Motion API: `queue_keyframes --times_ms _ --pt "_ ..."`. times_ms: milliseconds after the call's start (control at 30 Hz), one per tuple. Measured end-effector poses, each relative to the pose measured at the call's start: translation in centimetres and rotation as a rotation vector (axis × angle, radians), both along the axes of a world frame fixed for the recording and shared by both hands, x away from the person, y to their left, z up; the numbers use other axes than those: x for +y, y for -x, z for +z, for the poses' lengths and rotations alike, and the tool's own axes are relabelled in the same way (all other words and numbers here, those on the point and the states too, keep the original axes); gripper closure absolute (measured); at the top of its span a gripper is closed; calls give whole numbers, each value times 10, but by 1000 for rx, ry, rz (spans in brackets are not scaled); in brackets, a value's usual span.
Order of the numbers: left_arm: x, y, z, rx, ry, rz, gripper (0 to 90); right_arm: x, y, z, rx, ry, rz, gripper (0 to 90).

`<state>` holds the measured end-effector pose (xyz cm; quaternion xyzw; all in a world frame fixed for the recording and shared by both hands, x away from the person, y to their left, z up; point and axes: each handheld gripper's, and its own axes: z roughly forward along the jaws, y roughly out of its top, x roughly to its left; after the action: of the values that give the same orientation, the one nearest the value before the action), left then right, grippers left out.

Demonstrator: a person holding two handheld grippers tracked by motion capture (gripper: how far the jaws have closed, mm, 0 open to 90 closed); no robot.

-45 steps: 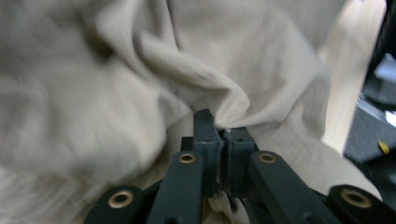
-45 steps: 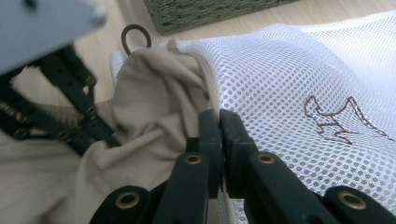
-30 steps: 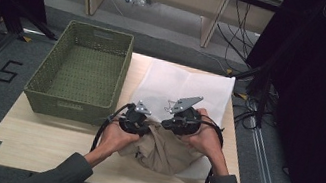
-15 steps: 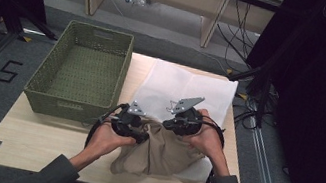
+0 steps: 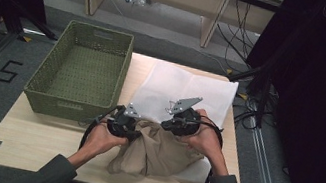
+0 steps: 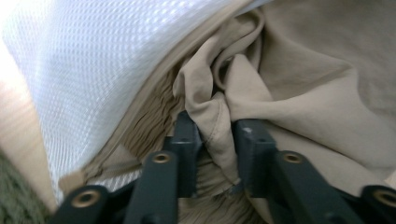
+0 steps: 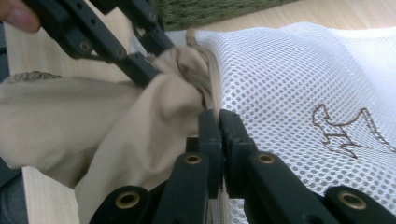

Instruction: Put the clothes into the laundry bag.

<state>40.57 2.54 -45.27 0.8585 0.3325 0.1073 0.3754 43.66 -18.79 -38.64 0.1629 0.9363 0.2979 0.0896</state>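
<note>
Beige garment (image 5: 155,151) partly inside white mesh bag (image 5: 187,88) — apparently, green basket (image 5: 81,69) beside.

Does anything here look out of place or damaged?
Nothing looks damaged. The beige garment lies crumpled, half out of the white mesh bag; the left tool pinches its fold, and the right tool is shut on the bag's opening edge. The green basket sits straight.

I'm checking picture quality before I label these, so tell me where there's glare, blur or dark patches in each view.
High view: the wooden table is evenly lit, but the right side and top-left corner fall into near-black. Left gripper view: the white mesh bag blows out to glare at top left, and the tan garment is soft. Right gripper view: the mesh is crisp, while the left gripper blurs slightly.
</note>
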Motion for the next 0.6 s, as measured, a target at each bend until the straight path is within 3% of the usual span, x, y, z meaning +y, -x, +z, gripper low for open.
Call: queue_keyframes --times_ms 167,300,367,467,600 --pt "-15 -7 6 -19 19 6 802 2 2 1 2 1 4 890" --pt "-18 -22 -1 -48 6 73 811 1 1 3 -6 -5 14 891" --pt "-16 -29 -6 -18 31 101 809 1 2 4 -8 -7 10 891" --pt "-13 -27 -4 10 66 98 759 0 2 3 -3 -2 1 891" --pt "-4 -15 9 39 80 71 573 -2 1 1 -1 -1 4 891"
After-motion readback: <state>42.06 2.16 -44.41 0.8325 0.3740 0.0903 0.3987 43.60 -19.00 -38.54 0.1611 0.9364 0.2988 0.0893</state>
